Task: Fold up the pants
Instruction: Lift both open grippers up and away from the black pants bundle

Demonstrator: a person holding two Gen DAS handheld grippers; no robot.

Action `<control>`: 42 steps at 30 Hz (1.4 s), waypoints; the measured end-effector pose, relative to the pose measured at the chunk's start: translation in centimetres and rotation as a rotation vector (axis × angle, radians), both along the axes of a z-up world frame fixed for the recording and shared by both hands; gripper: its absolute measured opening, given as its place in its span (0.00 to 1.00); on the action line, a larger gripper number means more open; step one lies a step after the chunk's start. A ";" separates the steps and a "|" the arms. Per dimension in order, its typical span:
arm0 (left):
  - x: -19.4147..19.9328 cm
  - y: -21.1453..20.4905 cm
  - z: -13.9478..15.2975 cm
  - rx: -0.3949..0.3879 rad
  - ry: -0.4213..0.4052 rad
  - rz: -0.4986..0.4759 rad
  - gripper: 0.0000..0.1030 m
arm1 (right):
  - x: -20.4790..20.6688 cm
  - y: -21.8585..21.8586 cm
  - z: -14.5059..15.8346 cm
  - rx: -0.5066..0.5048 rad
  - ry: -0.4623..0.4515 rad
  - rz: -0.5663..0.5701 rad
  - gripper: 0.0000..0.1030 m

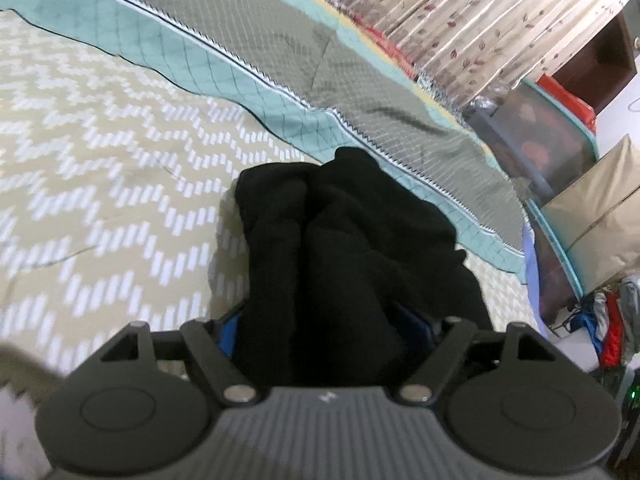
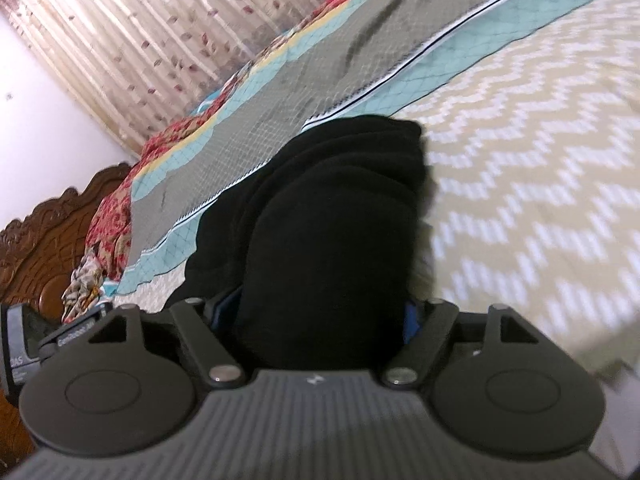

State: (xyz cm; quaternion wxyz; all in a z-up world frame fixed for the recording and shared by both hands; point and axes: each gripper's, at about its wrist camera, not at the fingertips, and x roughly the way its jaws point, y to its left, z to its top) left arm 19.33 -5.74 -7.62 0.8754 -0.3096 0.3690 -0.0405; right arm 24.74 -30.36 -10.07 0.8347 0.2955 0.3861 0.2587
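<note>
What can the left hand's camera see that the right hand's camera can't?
Only the left view shows the clear storage box and tan bag beside the bed. Only the right view shows the carved wooden headboard. Both show black pants bunched in a gripper, left gripper and right gripper, over the zigzag bedsheet, quilt and curtain.

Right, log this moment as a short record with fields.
garment: black pants, bunched in thick folds
left tool: shut on black pants
right tool: shut on black pants
surface: beige zigzag bedspread
beyond: teal-grey quilt, leaf-print curtain
far end: carved wooden headboard
</note>
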 end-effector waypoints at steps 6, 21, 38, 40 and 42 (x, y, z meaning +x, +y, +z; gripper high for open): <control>-4.6 -1.1 1.9 0.124 -0.027 0.009 0.75 | -3.8 -1.9 1.3 -0.089 -0.035 -0.031 0.79; -7.3 -6.8 -1.4 0.454 -0.018 -0.119 0.98 | -6.5 0.0 -0.6 -0.264 -0.151 0.047 0.88; -7.6 -6.5 -1.5 0.414 -0.035 -0.118 1.00 | -6.6 -0.1 -1.0 -0.210 -0.164 0.043 0.97; -7.6 -6.5 -1.5 0.411 -0.035 -0.117 1.00 | -6.5 -0.2 -1.0 -0.196 -0.163 0.053 1.00; -7.6 -6.4 -1.5 0.408 -0.035 -0.116 1.00 | -6.4 -0.2 -1.0 -0.190 -0.162 0.060 1.00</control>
